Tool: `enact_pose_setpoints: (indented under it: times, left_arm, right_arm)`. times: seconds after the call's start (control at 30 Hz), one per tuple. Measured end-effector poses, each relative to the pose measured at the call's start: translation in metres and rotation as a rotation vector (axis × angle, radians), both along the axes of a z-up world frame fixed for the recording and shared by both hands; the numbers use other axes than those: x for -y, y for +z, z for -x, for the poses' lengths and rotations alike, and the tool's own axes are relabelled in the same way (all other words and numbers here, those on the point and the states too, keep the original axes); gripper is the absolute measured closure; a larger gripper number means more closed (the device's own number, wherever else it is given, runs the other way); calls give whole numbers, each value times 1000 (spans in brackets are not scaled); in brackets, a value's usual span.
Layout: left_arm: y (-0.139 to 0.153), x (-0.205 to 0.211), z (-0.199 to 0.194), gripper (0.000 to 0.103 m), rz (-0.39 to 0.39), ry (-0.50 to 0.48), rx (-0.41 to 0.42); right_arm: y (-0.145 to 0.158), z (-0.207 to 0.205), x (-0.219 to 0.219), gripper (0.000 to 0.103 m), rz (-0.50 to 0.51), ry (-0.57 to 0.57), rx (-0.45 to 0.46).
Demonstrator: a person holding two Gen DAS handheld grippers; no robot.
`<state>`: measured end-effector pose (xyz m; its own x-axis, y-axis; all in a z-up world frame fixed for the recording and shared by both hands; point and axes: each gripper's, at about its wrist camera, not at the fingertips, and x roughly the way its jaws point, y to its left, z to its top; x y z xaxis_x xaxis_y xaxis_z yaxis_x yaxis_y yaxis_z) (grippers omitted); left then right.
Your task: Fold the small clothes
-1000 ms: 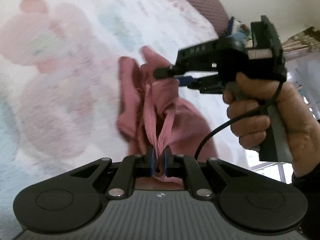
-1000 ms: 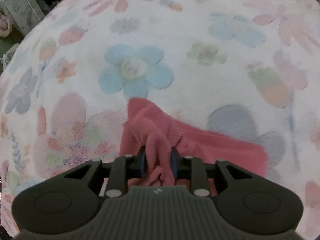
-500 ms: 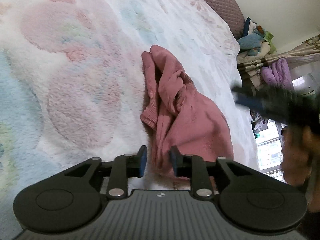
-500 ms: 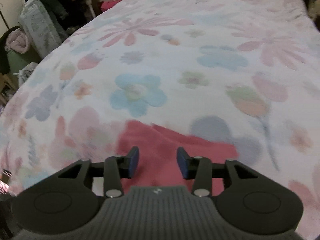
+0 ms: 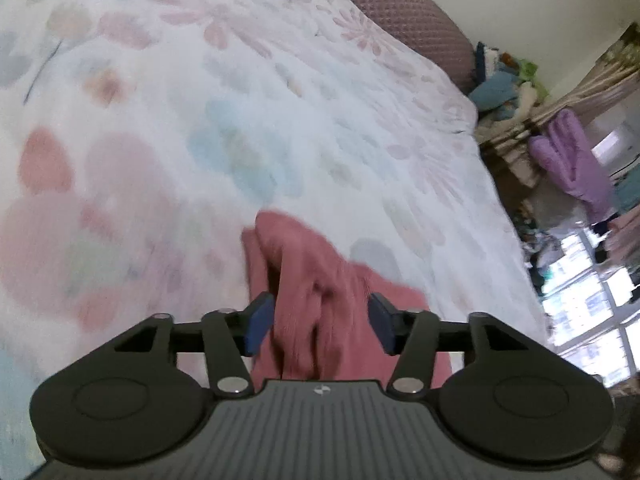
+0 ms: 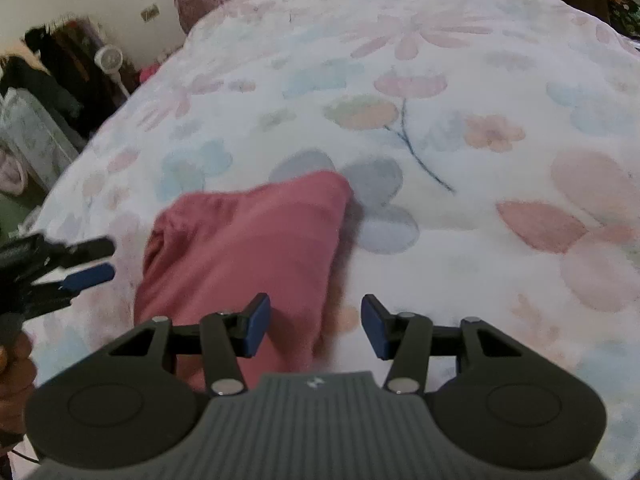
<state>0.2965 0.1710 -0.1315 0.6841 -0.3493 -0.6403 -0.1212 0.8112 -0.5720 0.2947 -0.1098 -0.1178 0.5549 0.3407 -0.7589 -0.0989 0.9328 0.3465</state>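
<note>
You had both grippers released, the left gripper point(image 5: 320, 326) and right gripper point(image 6: 316, 328) having just spread their fingers off the pink garment point(image 6: 248, 248), which lay bunched (not flat) on the bed point(image 6: 480, 80). Its loose folds risked slumping apart.

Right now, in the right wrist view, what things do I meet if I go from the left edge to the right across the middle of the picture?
left tongs → pink garment → grey-blue flower print → pink leaf print on the floral blanket.
</note>
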Motion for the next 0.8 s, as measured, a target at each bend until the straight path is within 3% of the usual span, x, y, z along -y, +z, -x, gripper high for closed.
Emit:
enact_pose_setpoints:
  times: [0.2,0.27,0.3,0.37,0.4,0.43,0.47,0.6,0.67,0.8]
  left_arm:
    - [-18,18,-49,36,-80,-34,-99]
    - [-29,17,-57,37,-70,-35,-134]
    - [-35,17,-60,43,-47,-40,-144]
    - [-38,12,-60,85,-3,-64,-133]
    - [-39,11,-59,85,10,-75,-124]
    - [-38,8,-59,86,22,-74,-113]
    - [-38,4,-58,86,32,-66,-103]
    - [-34,-10,-50,88,70,-31,-26]
    - [-42,-14,-52,87,52,-11,-61]
    - [-61,-20,-52,76,7,17,-136]
  right_arm:
    - [-6,-33,-11,56,-27,-43,10]
    - [-11,-44,-13,56,-36,-56,5]
    - [-13,-49,-13,56,-43,-62,-2]
    - [-19,-59,-12,56,-62,-76,-19]
    - [-22,-63,-11,62,-77,-77,-34]
    - [-27,-66,-9,76,-103,-72,-56]
    - [-31,-70,-6,77,-132,-71,-80]
    - [-27,-66,13,103,-240,-88,-53]
    - [-28,-63,22,103,-305,-108,-40]
    - [-46,-64,23,100,-297,-123,-101]
